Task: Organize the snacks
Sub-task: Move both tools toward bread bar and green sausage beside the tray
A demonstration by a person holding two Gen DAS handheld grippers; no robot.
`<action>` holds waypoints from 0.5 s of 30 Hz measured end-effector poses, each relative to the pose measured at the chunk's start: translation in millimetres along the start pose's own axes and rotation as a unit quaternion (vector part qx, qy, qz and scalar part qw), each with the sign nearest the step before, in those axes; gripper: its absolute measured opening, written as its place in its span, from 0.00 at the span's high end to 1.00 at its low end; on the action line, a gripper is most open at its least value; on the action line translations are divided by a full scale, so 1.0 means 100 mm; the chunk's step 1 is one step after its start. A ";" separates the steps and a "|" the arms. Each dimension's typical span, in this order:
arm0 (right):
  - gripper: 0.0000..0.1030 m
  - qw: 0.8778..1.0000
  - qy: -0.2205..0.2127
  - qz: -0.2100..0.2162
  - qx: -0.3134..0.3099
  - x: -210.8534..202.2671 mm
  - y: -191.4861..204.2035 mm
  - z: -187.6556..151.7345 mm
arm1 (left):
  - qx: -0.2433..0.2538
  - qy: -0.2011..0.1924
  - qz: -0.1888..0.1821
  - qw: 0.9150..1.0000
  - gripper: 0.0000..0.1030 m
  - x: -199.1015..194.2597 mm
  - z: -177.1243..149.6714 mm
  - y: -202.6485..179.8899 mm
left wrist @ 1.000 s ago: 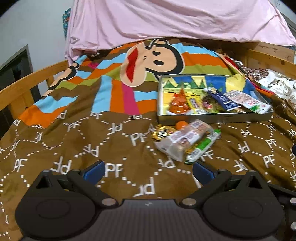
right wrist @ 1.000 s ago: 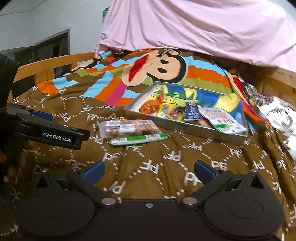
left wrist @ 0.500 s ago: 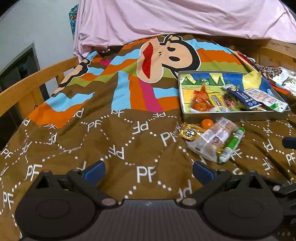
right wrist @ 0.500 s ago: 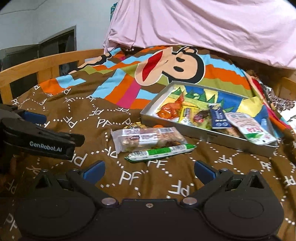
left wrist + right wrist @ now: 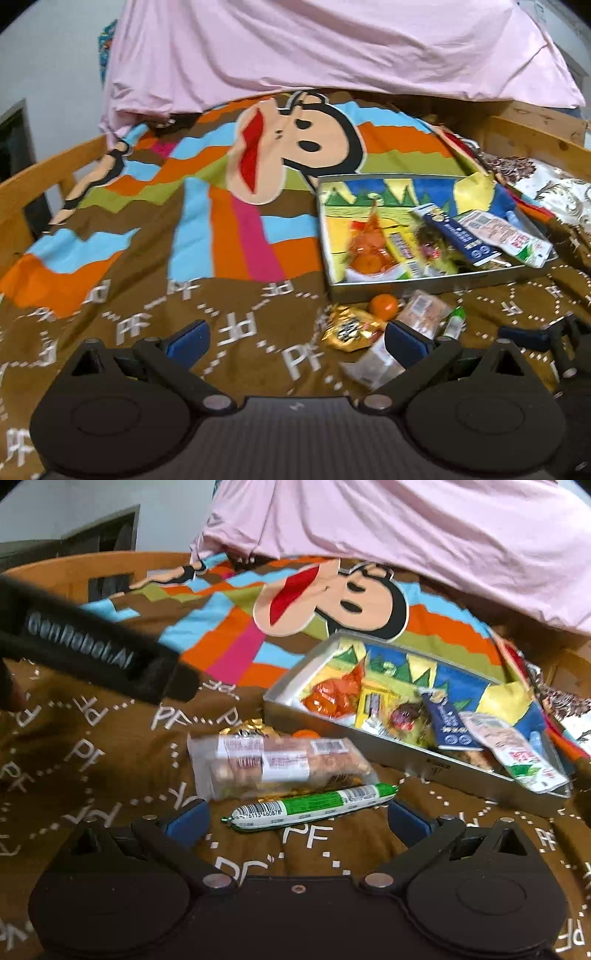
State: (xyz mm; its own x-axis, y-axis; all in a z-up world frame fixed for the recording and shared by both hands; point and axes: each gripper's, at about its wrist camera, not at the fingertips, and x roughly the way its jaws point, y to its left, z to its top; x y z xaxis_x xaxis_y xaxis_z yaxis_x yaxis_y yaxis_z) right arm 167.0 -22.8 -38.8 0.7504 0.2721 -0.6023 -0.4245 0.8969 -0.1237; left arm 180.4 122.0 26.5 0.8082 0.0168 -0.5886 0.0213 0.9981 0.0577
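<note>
Lying across a wooden-railed bed [image 5: 44,173], a brown quilt [image 5: 155,306] with a cartoon monkey, under a pink sheet [image 5: 332,48] hanging along the top of both frames. Sitting at right of centre, a metal tray [image 5: 413,764] already holding an orange packet [image 5: 332,698], a blue sachet [image 5: 448,723] and a white-and-green pouch [image 5: 517,757]. Waiting loose on the quilt just before the tray's near wall: a green sausage stick [image 5: 310,805], a clear pack of sausages [image 5: 273,764], a gold foil packet [image 5: 351,328] and a small orange [image 5: 384,306]. Hovering low at bottom centre of its own view, the right gripper [image 5: 295,818], jaws spread wide and holding nothing, straddling the green stick. Reaching in from the upper left of that view, the left gripper [image 5: 295,338], likewise spread and empty. Probably lining up on the stick. Risking a slip: a round, slick casing on soft bedding, likely rolling or sinking as the jaws close; also snagging quilt fabric, or nudging the clear pack touching the stick's far side. Crowding too, with both tools converging on one small heap. Showing only in the left view: the gold packet and the orange in full, plus the right tool's dark body at lower right. Showing only in the right view: the whole stick with its barcode, and the clear pack's labels, cut off in the left view by a blue pad.
</note>
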 end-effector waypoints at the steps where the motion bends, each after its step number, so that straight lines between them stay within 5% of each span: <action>1: 0.01 1.000 0.006 -0.002 0.001 0.05 0.00 0.00 | 0.000 0.002 -0.007 1.000 0.00 0.04 0.01 -0.02; 15: 0.01 0.998 0.008 -0.058 -0.012 -0.16 -0.57 -0.23 | -0.014 0.043 -0.106 0.993 0.00 0.59 -0.03 -0.25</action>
State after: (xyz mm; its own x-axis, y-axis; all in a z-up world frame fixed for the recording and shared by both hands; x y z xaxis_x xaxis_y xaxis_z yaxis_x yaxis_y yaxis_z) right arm 167.5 -86.7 -40.3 0.7876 0.1612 -0.5948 -0.3477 0.9131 -0.2129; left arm 225.4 98.5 -12.3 0.7347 -0.1895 -0.6514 0.1672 0.9812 -0.0968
